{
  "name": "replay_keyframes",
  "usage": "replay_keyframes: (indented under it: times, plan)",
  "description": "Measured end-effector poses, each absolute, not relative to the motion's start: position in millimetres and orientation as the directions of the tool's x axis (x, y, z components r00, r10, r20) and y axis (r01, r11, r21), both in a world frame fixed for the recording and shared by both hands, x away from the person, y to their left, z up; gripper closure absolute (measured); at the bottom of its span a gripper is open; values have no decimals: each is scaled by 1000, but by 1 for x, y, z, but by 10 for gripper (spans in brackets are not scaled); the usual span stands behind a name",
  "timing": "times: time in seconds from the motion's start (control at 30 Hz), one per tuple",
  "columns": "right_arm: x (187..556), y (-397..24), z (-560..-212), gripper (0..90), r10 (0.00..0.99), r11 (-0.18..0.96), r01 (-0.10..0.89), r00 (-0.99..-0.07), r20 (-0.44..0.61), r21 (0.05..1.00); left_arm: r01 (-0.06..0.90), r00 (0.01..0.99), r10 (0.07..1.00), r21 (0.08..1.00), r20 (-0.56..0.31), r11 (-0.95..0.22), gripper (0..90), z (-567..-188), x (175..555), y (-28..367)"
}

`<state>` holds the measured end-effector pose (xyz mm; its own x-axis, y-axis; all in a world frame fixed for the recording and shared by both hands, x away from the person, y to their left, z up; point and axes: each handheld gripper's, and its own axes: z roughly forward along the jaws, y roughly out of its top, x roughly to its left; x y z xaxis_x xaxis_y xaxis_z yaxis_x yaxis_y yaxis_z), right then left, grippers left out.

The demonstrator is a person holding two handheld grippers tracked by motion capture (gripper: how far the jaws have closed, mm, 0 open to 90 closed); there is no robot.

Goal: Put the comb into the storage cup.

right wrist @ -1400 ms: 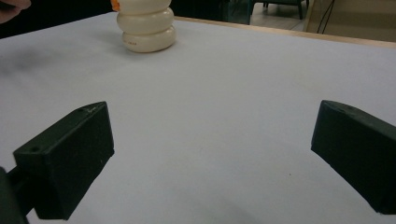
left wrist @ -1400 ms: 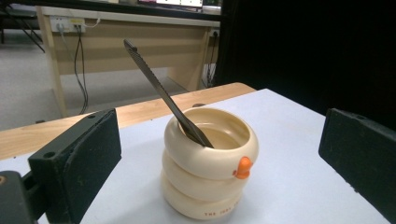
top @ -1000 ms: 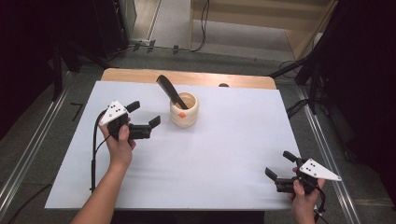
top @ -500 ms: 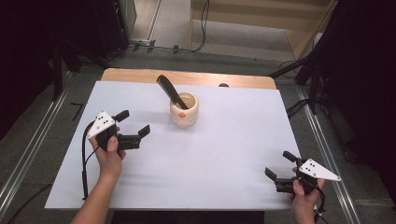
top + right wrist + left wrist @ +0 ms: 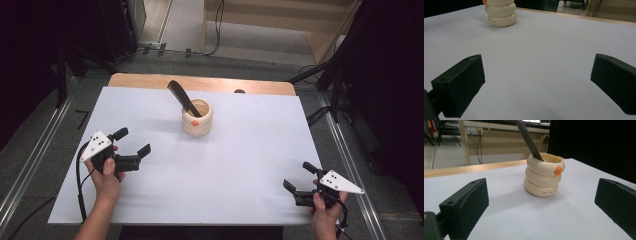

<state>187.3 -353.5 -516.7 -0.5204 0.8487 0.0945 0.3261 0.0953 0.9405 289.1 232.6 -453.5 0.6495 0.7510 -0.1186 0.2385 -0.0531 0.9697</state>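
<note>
Beyond the left tongs (image 5: 541, 202) the comb (image 5: 527, 138) loses its top to the frame; the cup's (image 5: 543, 176) small lettering is unreadable.

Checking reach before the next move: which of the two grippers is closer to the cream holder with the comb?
The left gripper; the right gripper sits farther from the cream holder, near the table's front corner.

A wooden table (image 5: 150, 80) carries a white sheet (image 5: 250, 150); a cream ringed cup (image 5: 197, 118) stands on the sheet.

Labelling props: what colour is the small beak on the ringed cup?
Orange, on a cream cup; the beak shows best in the left gripper view.
</note>
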Motion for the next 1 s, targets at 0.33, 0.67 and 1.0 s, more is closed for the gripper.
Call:
replay_keyframes:
  times: [0.33, 0.67, 1.0]
  plan:
    - [187, -353, -517, 0, 850, 95, 326, -518, 94, 940, 249, 635, 763, 967, -120, -56, 0, -464, 275, 247]
    - [189, -355, -517, 0, 849, 92, 318, -520, 93, 944, 271, 616, 778, 960, -118, -69, 0, -476, 247, 263]
    - [191, -355, -518, 0, 859, 87, 335, -502, 100, 938, 256, 613, 787, 960, -71, -112, 0, -478, 216, 282]
